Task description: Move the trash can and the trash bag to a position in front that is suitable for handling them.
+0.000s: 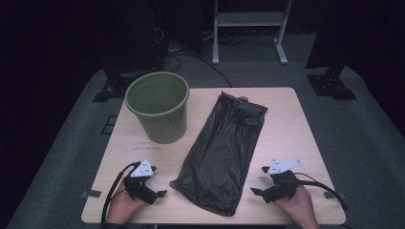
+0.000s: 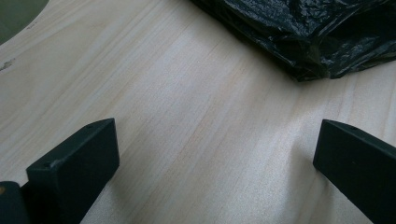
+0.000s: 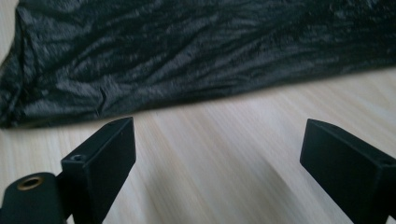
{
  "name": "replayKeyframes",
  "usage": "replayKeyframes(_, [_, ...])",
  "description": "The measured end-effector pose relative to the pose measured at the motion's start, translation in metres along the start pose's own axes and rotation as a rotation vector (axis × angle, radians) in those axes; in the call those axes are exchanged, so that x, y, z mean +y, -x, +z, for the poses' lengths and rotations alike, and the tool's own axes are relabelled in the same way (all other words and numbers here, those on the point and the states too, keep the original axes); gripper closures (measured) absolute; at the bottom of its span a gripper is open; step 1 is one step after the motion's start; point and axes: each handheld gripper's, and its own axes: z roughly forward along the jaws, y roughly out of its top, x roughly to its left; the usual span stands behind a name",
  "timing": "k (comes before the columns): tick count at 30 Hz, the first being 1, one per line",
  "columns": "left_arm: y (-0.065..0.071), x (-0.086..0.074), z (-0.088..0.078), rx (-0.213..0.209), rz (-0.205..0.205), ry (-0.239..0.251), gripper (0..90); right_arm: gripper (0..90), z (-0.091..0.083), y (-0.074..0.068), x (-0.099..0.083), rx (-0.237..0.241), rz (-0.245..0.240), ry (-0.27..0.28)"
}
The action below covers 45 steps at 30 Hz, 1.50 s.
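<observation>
A crumpled black bag (image 1: 220, 151) is laid flat mid-table (image 1: 286, 129), between the left gripper (image 1: 155, 183) and right gripper (image 1: 260, 181), both spread wide and empty. Its far end is hard to make out. A green bin (image 1: 157, 106) is seen beside it.

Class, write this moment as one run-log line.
left gripper: open, empty | right gripper: open, empty | black bag: flat between them | green bin: upright, apart
</observation>
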Motion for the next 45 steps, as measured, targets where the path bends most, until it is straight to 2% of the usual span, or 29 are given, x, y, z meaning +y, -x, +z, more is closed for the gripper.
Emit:
replayKeyframes(3, [0.0,0.0,0.0,0.002,-0.002,0.0,0.0,13.0,0.005,-0.003,0.008,0.011,-0.002,0.012])
replayKeyframes(7, [0.0,0.0,0.0,0.002,-0.002,0.0,0.0,13.4,0.013,-0.004,0.015,0.01,-0.014,-0.006])
replayKeyframes(9, [0.0,0.0,0.0,0.002,-0.002,0.0,0.0,14.7,0.017,-0.004,0.017,0.033,-0.005,0.012])
replayKeyframes(11, [0.0,0.0,0.0,0.004,-0.002,0.0,0.0,14.7,0.021,-0.003,0.019,0.036,0.001,0.016])
replayKeyframes(13, [0.0,0.0,0.0,0.004,-0.004,0.001,0.0,14.7,0.025,-0.004,0.023,0.02,-0.024,-0.012])
replayKeyframes(15, [0.0,0.0,0.0,0.004,-0.005,0.001,0.0,15.1,0.031,-0.006,0.027,0.031,-0.032,-0.012])
replayKeyframes(17, [0.0,0.0,0.0,0.004,-0.005,0.001,0.0,18.1,0.037,-0.006,0.027,0.057,-0.022,-0.004])
replayKeyframes(20, [0.0,0.0,0.0,0.004,-0.006,0.001,0.0,18.7,0.042,-0.004,0.027,0.052,-0.018,-0.026])
replayKeyframes(24, [0.0,0.0,0.0,0.005,-0.006,0.001,0.0,29.4,0.045,-0.003,0.026,0.02,-0.037,-0.031])
replayKeyframes(25, [0.0,0.0,0.0,0.005,-0.006,0.001,0.0,29.4,0.045,-0.003,0.026,0.02,-0.037,-0.031])
replayKeyframes(26, [0.0,0.0,0.0,0.006,-0.006,0.001,0.0,38.5,0.044,-0.004,0.025,0.007,-0.054,-0.026])
replayKeyframes(27, [0.0,0.0,0.0,0.007,-0.008,0.002,0.0,43.8,0.043,-0.004,0.026,0.008,-0.055,-0.024])
replayKeyframes(28, [0.0,0.0,0.0,0.007,-0.008,0.002,0.0,43.8,0.043,-0.004,0.026,0.008,-0.055,-0.024])
replayKeyframes(29, [0.0,0.0,0.0,0.007,-0.008,0.002,0.0,53.7,0.042,-0.005,0.025,0.011,-0.059,-0.021])
replayKeyframes(36, [0.0,0.0,0.0,0.009,-0.01,0.002,0.0,86.6,0.039,-0.004,0.026,0.016,-0.044,-0.035])
replayKeyframes(38, [0.0,0.0,0.0,0.01,-0.009,0.0,0.0,88.9,0.039,-0.004,0.026,0.02,-0.045,-0.041])
replayKeyframes(45, [0.0,0.0,0.0,0.011,-0.01,0.001,0.0,89.0,0.026,-0.002,0.025,-0.026,-0.062,-0.076])
